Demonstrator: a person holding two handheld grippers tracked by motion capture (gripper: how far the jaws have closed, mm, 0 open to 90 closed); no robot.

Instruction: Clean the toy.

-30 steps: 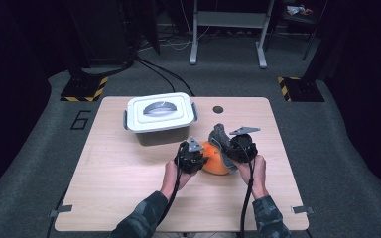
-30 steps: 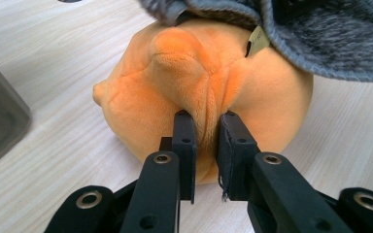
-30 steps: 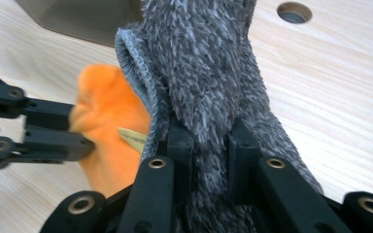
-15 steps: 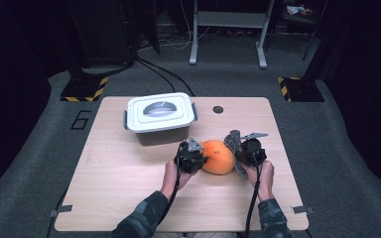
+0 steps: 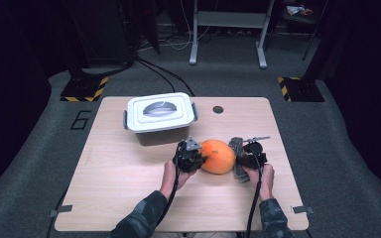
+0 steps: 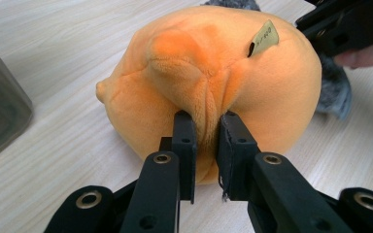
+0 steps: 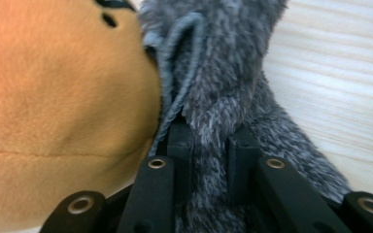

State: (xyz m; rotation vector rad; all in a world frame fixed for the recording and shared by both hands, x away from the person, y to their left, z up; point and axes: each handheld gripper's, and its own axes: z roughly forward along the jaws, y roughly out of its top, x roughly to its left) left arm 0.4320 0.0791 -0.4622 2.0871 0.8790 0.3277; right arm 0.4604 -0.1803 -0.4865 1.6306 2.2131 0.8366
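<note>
The wooden counter (image 5: 119, 178) is seen in the middle of the frame, with a lidded grey box (image 5: 160, 117) toward its upper left, unmoved. The orange plush toy (image 5: 218, 156) lies at centre right; a fold of it is pinched by the left claw (image 6: 205, 130). Its grey fuzzy part (image 7: 223, 92), now pulled further right than before, is clamped by the right claw (image 7: 211, 141).

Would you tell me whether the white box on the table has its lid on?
Lid on: the white box shows its lid seated flat across the top.
</note>
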